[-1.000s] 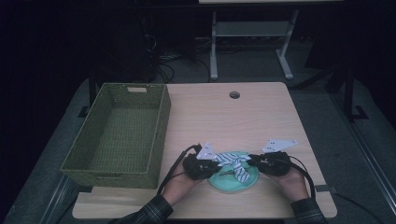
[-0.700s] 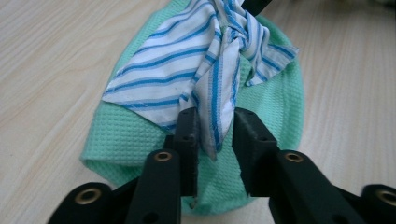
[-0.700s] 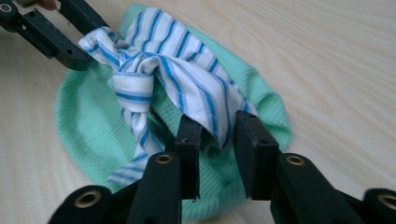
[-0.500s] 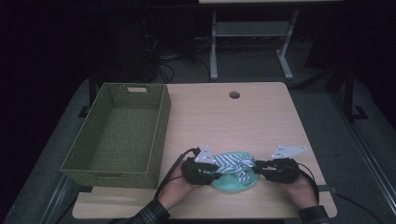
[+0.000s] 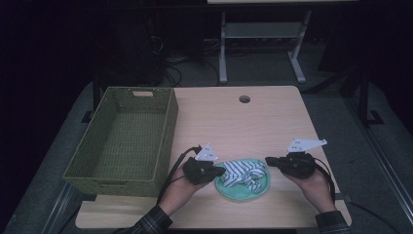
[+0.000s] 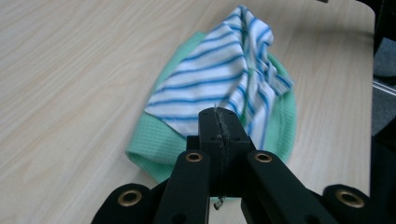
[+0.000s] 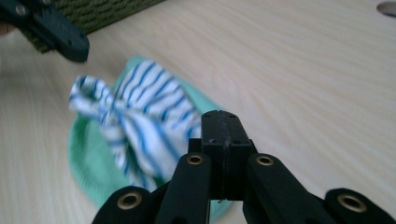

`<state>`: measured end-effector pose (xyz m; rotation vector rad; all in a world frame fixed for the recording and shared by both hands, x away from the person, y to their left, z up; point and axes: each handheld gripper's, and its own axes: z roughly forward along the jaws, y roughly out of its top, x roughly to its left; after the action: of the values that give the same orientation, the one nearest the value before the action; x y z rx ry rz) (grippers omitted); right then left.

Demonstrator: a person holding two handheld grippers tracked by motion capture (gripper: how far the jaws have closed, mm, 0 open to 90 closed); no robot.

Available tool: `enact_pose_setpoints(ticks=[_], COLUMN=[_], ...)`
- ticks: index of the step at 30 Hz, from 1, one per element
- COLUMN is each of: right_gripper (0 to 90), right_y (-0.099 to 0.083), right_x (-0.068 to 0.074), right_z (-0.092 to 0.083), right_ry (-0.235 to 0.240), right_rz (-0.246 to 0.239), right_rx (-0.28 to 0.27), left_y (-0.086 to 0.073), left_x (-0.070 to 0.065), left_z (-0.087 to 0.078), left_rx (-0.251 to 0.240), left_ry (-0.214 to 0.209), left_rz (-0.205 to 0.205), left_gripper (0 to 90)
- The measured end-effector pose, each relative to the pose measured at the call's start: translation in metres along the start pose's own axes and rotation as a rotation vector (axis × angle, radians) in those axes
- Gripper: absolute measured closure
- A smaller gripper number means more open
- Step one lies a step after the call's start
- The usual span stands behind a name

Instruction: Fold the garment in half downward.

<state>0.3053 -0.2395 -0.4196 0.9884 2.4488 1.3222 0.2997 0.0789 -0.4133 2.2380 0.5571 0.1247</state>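
Both tongs have just been closing and now stand pressed together with nothing between them — the left tongs [image 5: 220, 171] at one edge of the striped cloth [image 5: 243, 173], the right tongs [image 5: 271, 160] just off the other. A second ago they were on the bundle; now the cloth sits untouched between them on the green cloth [image 5: 234, 191] on the bench [image 5: 234, 122] — released, probably arranged as wanted, beside the wicker basket [image 5: 124, 141].

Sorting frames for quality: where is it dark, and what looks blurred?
High view: dim, the room behind the table nearly black. Right gripper view: striped cloth and green cloth soft, blurred. Left gripper view: bright; the cloths reasonably sharp.
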Motion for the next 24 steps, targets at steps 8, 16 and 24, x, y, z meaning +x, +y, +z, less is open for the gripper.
enact_pose_setpoints(ticks=[8, 16, 24], right_gripper=[89.9, 89.9, 89.9], right_y=[0.011, -0.004, -0.020], right_x=[0.005, 0.012, 0.025], right_z=[0.021, 0.021, 0.016], right_ry=[0.032, 0.046, 0.051], right_rz=[-0.033, -0.033, -0.022], right_rx=[0.037, 0.088, 0.109], left_y=[0.000, -0.003, -0.009], left_x=[-0.006, -0.015, -0.022], left_z=[0.014, 0.024, 0.032], left_rx=[0.023, 0.066, 0.101], left_ry=[-0.028, -0.055, -0.079], left_rz=[0.000, 0.035, 0.043], left_gripper=[89.4, 89.3, 89.0])
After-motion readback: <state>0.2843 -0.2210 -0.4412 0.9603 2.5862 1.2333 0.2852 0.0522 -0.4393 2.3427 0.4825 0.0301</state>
